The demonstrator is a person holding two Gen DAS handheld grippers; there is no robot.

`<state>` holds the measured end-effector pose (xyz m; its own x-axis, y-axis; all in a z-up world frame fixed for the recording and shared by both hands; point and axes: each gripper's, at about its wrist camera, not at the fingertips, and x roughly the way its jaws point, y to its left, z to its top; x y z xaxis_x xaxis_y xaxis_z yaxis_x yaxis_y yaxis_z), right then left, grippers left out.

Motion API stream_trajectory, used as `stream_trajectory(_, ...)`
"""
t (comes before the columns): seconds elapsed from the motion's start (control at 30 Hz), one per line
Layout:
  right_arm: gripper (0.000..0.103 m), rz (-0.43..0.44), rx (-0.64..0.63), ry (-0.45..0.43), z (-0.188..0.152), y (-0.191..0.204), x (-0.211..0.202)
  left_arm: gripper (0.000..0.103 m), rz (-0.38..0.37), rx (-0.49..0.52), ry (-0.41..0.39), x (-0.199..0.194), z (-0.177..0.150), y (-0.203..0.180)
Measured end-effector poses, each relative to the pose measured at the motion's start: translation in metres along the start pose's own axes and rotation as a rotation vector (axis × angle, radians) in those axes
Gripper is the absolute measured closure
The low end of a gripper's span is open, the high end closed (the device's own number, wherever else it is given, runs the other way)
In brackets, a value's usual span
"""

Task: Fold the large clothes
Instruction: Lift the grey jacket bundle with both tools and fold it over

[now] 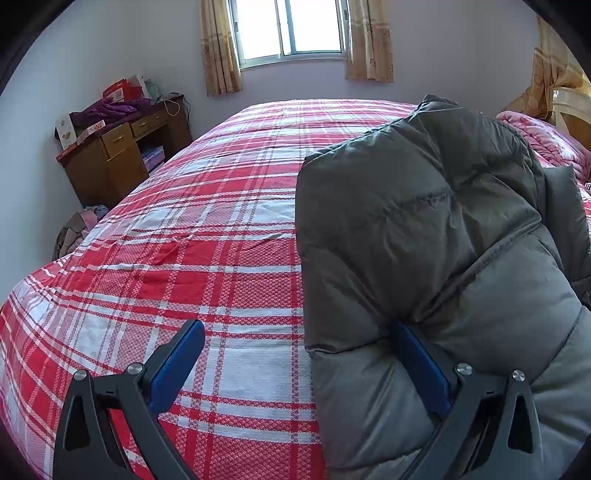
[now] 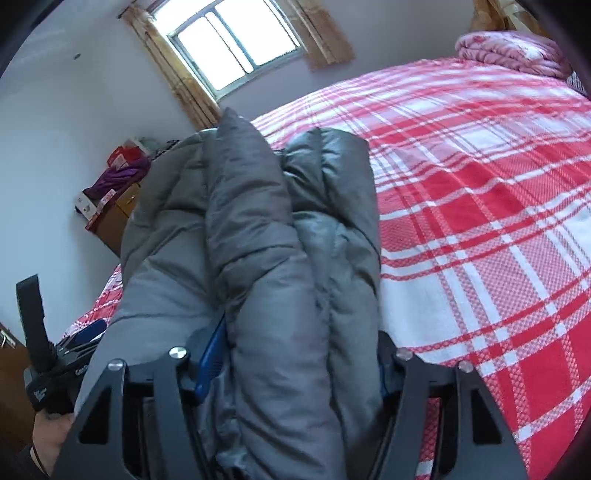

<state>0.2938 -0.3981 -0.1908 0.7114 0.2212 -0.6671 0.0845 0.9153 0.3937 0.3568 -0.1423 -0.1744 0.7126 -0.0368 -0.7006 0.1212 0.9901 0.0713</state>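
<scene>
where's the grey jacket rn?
The jacket lies bundled on the plaid bed, on the right in the left wrist view and between the right gripper fingers in the right wrist view, with the window beyond it.

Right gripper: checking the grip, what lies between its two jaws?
In the right wrist view, a thick bundled fold of the grey puffer jacket fills the right gripper between its jaws.

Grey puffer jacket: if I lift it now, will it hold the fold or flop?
The grey puffer jacket will probably sag and spring open: its quilted folds bulge loosely. The shiny shell looks slippery. It is likely light for its bulk, mounding high on the plaid bedspread.
</scene>
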Motion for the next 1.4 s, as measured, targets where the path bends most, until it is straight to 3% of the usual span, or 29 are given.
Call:
stream_trajectory(0.13,0.03,0.01,0.016,0.017,0.003,-0.004,0.004,0.001,0.009,0.011,-0.006,-0.001,0.0,-0.002)
stream_trajectory(0.2,0.044,0.042,0.005,0.018,0.002,-0.003,0.003,0.001,0.01,0.015,-0.011,-0.001,0.0,-0.004)
stream_trajectory(0.23,0.045,0.076,-0.002,0.025,0.002,-0.003,0.003,0.001,0.009,0.014,-0.011,-0.001,0.0,-0.004)
stream_trajectory(0.47,0.036,0.071,0.002,0.05,0.006,-0.003,0.014,0.001,-0.006,0.022,-0.009,0.0,0.001,-0.006)
stream_trajectory(0.57,0.045,0.077,-0.013,0.051,0.006,0.0,0.015,0.003,-0.038,0.023,-0.003,0.0,0.001,-0.006)
stream_trajectory(0.8,0.041,0.093,-0.006,0.063,0.006,0.001,0.021,0.014,-0.106,0.033,0.002,0.001,0.001,-0.011)
stream_trajectory(1.17,0.043,0.092,-0.01,0.068,0.007,0.002,0.021,0.034,-0.188,0.058,-0.001,-0.001,0.0,-0.016)
stream_trajectory(1.23,0.043,0.093,-0.01,0.068,0.007,0.001,0.021,0.051,-0.224,0.074,-0.006,-0.003,-0.001,-0.02)
stream_trajectory(1.4,0.05,0.074,-0.039,0.07,0.007,0.009,0.021,0.059,-0.222,0.105,-0.011,-0.004,0.0,-0.03)
